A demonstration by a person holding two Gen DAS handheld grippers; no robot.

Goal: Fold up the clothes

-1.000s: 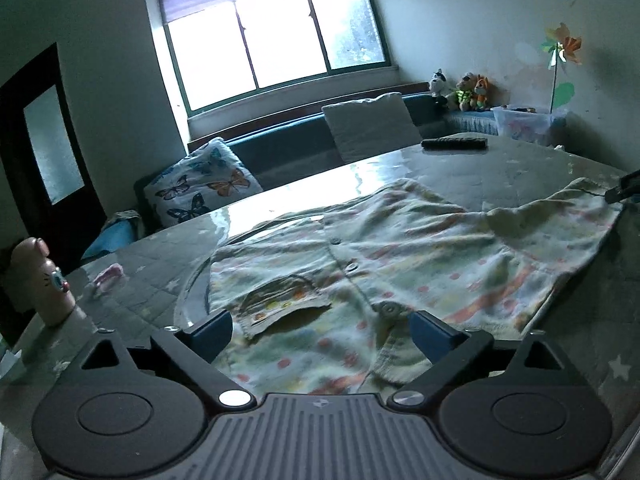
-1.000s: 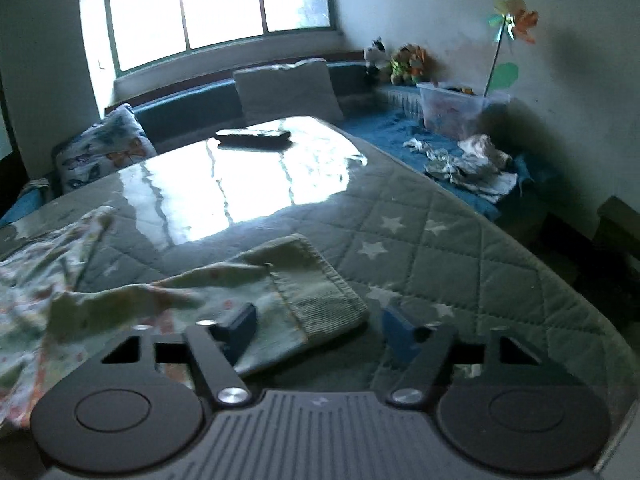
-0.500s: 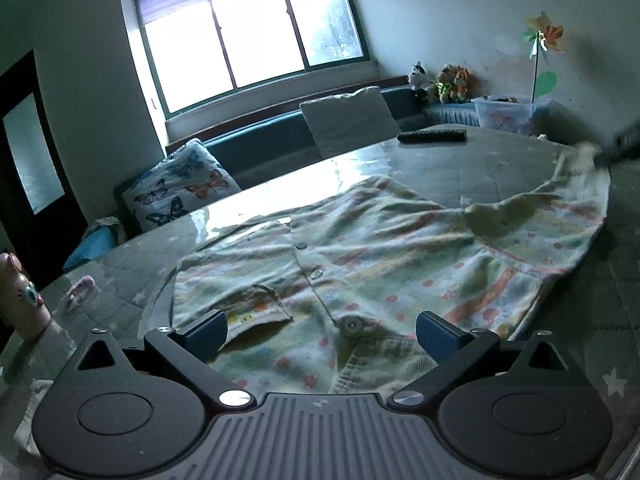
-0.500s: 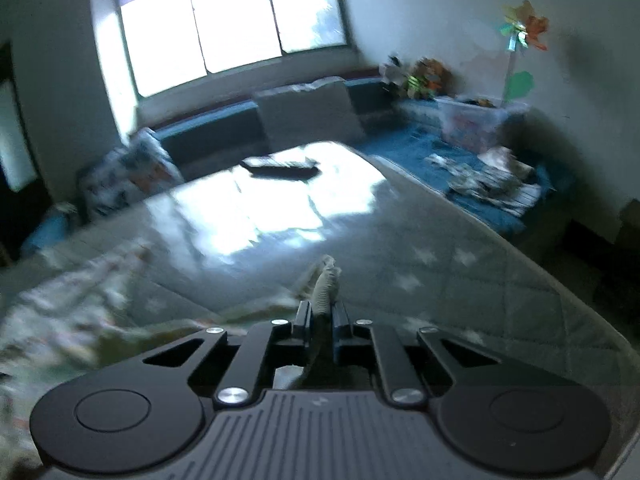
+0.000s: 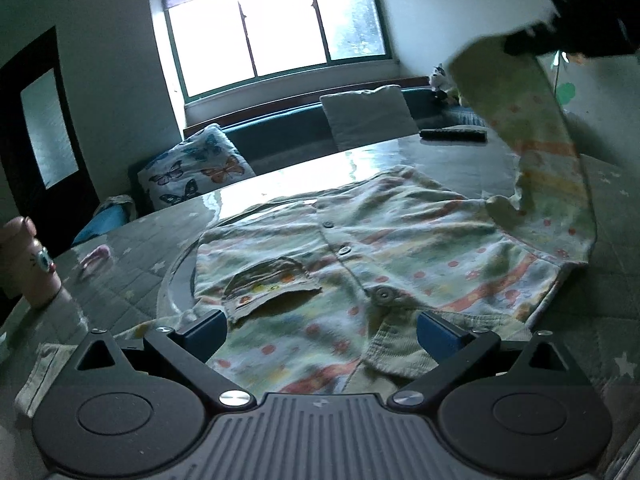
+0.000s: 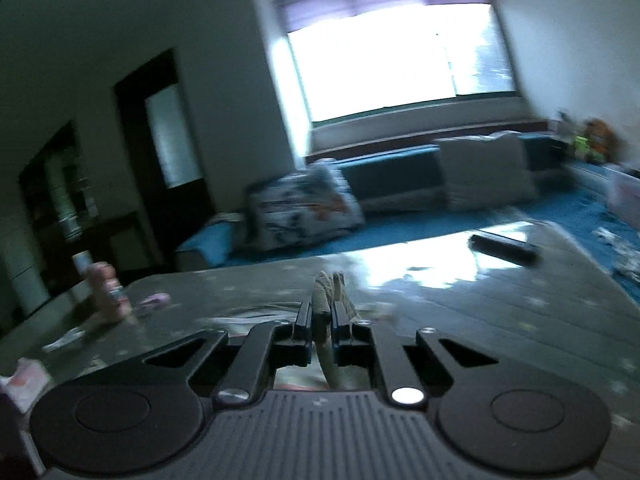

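One shirt (image 5: 400,248), four buttons, one pocket (image 5: 272,284). Left gripper (image 5: 320,326) wide open, empty. Right gripper (image 6: 321,320) clamped on cuff (image 6: 325,300); raised sleeve (image 5: 532,128) seen in left view only.

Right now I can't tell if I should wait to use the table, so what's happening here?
A person with two handheld grippers is folding a patterned button-up shirt spread on the table. The right gripper is shut on the sleeve cuff and holds the sleeve raised above the shirt. The left gripper hovers open over the collar end. No fold is laid down yet.
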